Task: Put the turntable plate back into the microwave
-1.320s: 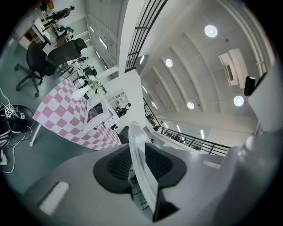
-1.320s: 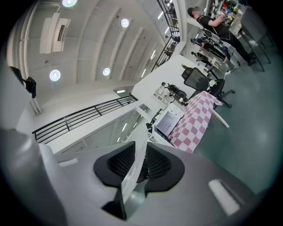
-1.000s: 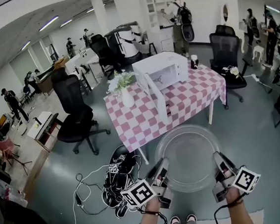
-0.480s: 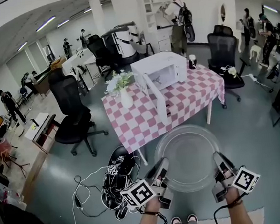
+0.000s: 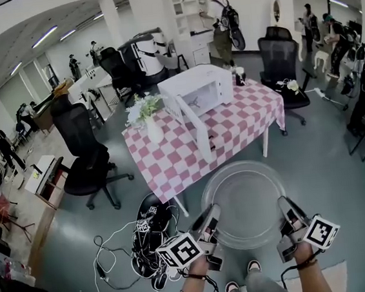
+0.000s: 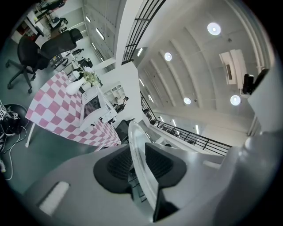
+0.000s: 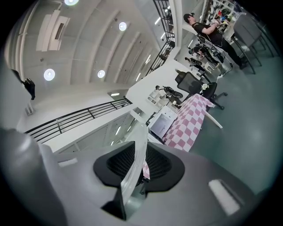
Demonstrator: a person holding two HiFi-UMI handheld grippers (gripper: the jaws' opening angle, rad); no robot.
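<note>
A clear glass turntable plate (image 5: 243, 200) hangs level over the grey floor, held from both sides. My left gripper (image 5: 210, 220) is shut on its left rim, and my right gripper (image 5: 285, 212) is shut on its right rim. The left gripper view shows the rim (image 6: 135, 143) edge-on between the black pads (image 6: 116, 165). In the right gripper view the rim (image 7: 140, 145) is pinched the same way. Ahead, the white microwave (image 5: 197, 90) stands on the pink checkered table (image 5: 177, 159) with its door (image 5: 203, 141) swung open toward me.
A white vase of flowers (image 5: 148, 120) stands on the table's left part, and a dark cup (image 5: 240, 74) sits right of the microwave. Black office chairs (image 5: 86, 155) (image 5: 280, 57) flank the table. Cables and a black bag (image 5: 149, 233) lie on the floor at left. People stand far behind.
The table and microwave have drifted left in the head view, and a foot has stepped forward below. Both grippers hold the plate as before.
</note>
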